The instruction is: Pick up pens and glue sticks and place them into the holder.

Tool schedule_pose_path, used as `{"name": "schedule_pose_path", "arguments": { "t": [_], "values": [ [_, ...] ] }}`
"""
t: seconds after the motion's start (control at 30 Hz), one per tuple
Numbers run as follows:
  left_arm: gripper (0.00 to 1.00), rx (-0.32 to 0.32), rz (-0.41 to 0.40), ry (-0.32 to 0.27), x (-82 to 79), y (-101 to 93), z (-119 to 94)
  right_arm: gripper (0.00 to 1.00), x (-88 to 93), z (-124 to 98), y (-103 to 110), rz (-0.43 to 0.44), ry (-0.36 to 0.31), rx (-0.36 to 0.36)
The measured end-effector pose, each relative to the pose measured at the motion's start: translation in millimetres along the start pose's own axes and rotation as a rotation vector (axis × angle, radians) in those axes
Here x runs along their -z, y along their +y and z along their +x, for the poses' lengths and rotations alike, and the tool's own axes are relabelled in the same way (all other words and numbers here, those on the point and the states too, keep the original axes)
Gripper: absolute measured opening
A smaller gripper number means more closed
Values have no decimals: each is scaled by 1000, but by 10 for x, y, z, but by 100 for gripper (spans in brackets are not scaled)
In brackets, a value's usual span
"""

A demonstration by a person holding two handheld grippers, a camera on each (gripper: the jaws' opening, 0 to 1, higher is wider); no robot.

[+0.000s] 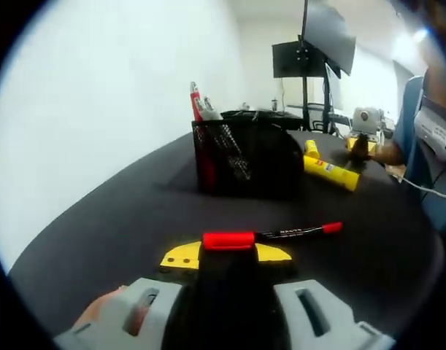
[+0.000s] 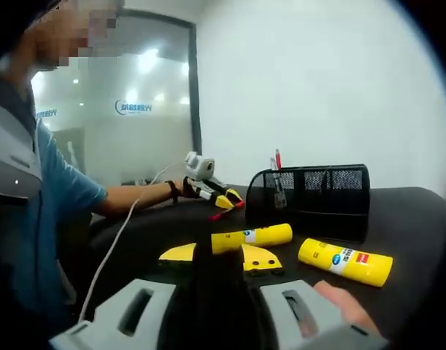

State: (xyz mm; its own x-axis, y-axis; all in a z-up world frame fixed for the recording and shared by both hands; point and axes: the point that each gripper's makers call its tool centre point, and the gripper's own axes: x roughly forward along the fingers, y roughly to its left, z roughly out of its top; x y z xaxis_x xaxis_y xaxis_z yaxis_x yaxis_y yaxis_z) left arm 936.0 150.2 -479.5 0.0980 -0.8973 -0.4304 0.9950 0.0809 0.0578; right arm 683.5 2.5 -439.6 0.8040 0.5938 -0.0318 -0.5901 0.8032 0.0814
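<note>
Left gripper [image 1: 226,251] clamps a red pen [image 1: 281,235]; right gripper [image 2: 221,257] clamps a glue stick [image 2: 252,237]. Another glue stick [image 2: 344,261] lies at 3 o'clock, near the holder [image 2: 314,193] on the counter [image 2: 420,219].

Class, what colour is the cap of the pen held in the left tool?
Red cap, clearest in the left gripper view.

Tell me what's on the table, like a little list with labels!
table: black
holder: black mesh box with pens standing inside
left claw: shut on a red marker
right claw: shut on a yellow glue stick
loose item: another yellow glue stick lying beside the holder
</note>
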Motion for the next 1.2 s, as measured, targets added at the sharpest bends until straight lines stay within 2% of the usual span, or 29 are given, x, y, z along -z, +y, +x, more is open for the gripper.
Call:
{"name": "schedule_pose_path", "arguments": {
  "t": [0.3, 0.43, 0.5, 0.57, 0.67, 0.8, 1.03, 1.2],
  "values": [
    [23, -35, -26, 9, -88, -311, -193, 18, -44, -11, -13, 19, -23, -1],
    [23, -64, -27, 63, -70, -476, -284, 18, -55, -13, -7, 20, -30, -4],
    [23, -106, -33, 85, -53, -524, -331, 18, -64, -14, -9, 21, -35, -4],
    [23, -140, -49, 75, -67, -614, -357, 18, -71, -15, -5, 22, -39, -6],
    [23, -166, -59, 73, -58, -732, -383, 18, -66, -11, 6, 19, -36, -11],
    [23, -204, -63, 102, -22, -918, -418, 18, -57, -5, 0, 20, -31, -12],
    [23, -250, -77, 82, -109, -1295, -421, 18, -89, -26, -35, 46, -51, -5],
    [23, -288, -86, 54, -227, -1467, -428, 18, -72, -20, -16, 28, -41, -4]
  ]
}}
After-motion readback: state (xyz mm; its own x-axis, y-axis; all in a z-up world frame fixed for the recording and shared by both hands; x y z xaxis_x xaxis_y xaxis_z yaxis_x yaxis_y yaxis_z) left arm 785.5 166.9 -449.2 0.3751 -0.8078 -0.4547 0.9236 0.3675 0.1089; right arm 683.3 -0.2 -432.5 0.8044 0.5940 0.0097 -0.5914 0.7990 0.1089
